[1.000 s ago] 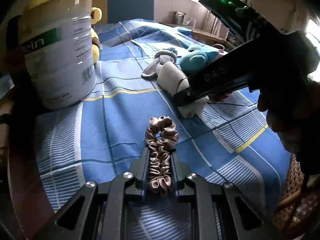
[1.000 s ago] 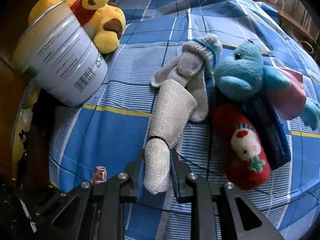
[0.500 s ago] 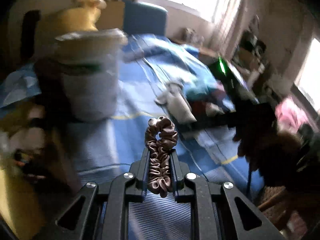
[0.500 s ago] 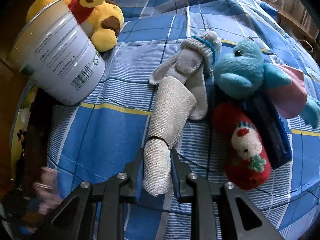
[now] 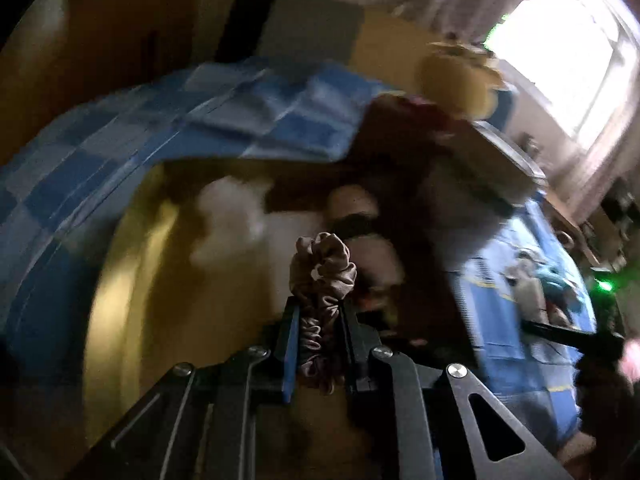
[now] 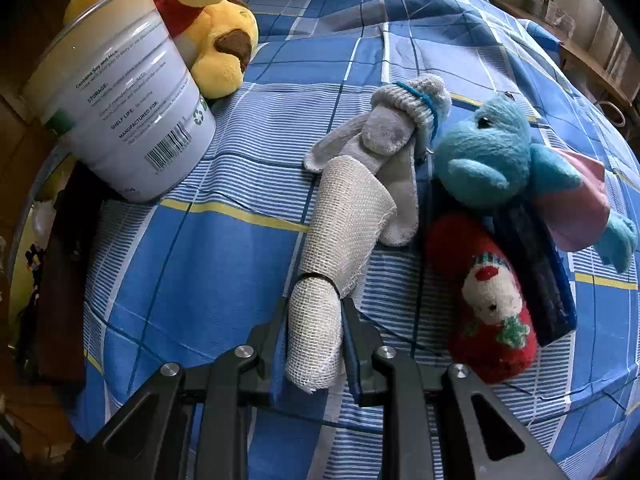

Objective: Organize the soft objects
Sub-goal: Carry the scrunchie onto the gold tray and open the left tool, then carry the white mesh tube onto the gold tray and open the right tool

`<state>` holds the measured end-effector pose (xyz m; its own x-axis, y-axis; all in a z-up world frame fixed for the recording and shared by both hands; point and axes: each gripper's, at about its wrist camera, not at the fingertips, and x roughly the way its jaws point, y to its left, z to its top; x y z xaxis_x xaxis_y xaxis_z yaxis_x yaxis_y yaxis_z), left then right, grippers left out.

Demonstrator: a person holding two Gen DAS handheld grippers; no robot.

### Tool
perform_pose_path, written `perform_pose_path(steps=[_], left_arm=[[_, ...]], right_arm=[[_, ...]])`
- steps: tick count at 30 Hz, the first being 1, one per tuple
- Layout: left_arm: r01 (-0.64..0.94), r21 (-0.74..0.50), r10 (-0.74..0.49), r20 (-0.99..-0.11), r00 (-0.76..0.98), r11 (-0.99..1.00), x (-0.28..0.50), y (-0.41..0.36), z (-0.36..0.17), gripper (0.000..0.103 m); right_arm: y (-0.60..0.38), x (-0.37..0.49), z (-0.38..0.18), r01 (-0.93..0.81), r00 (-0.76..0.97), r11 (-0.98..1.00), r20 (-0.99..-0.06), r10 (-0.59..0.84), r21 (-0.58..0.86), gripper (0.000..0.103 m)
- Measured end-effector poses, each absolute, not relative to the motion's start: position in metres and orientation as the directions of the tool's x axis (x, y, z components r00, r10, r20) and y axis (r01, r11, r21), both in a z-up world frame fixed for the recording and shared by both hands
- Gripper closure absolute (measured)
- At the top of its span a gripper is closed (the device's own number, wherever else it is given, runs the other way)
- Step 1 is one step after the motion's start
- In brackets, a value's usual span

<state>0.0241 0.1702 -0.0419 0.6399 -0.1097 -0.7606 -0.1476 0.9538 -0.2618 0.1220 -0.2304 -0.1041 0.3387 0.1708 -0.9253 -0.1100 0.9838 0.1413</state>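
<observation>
Left to right: the left hand-held gripper (image 5: 316,336) is clamped on a gathered, satiny brown scrunchie (image 5: 322,276), held off the bed over a blurred yellow surface; the right hand-held gripper (image 6: 314,340) pinches a coarse open-weave gauze roll (image 6: 340,240) lying on the checked bedspread (image 6: 208,256). Sorting seems barely begun. A ribbed grey sock (image 6: 394,140), fuzzy blue plush (image 6: 496,160) and red knitted toy (image 6: 488,296) lie unsorted beside the smooth metal tin (image 6: 120,108).

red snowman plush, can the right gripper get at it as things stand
Probably not yet: the right gripper is shut on the gauze roll. The red snowman plush lies uncovered on top just beside it.
</observation>
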Motion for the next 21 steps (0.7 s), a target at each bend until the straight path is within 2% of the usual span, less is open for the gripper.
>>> perform_pose_path(steps=[8,9,13,15,19,21], left_arm=[[-0.242,-0.233,-0.065,-0.833,0.550,0.942,0.037,0.186,-0.076,0.082],[-0.240,-0.230,-0.063,-0.833,0.549,0.943,0.038,0.183,-0.077,0.077],[-0.234,-0.216,-0.055,-0.836,0.547,0.948,0.040,0.180,-0.077,0.068],[-0.228,-0.202,-0.044,-0.831,0.555,0.952,0.039,0.178,-0.075,0.055],[-0.228,-0.167,-0.005,-0.817,0.576,0.959,0.035,0.177,-0.067,0.036],[-0.231,-0.147,0.015,-0.813,0.582,0.962,0.035,0.179,-0.066,0.034]], right_arm=[[-0.227,0.121,-0.105,-0.111,0.340,0.984,-0.925,0.167,0.137,0.080],[-0.227,0.121,-0.105,-0.111,0.340,0.984,-0.925,0.167,0.137,0.080],[-0.228,0.121,-0.105,-0.111,0.340,0.984,-0.925,0.168,0.138,0.080],[-0.229,0.121,-0.106,-0.111,0.339,0.984,-0.925,0.170,0.140,0.080],[-0.230,0.122,-0.105,-0.111,0.340,0.984,-0.925,0.171,0.141,0.080],[-0.230,0.122,-0.106,-0.112,0.340,0.984,-0.925,0.171,0.140,0.080]])
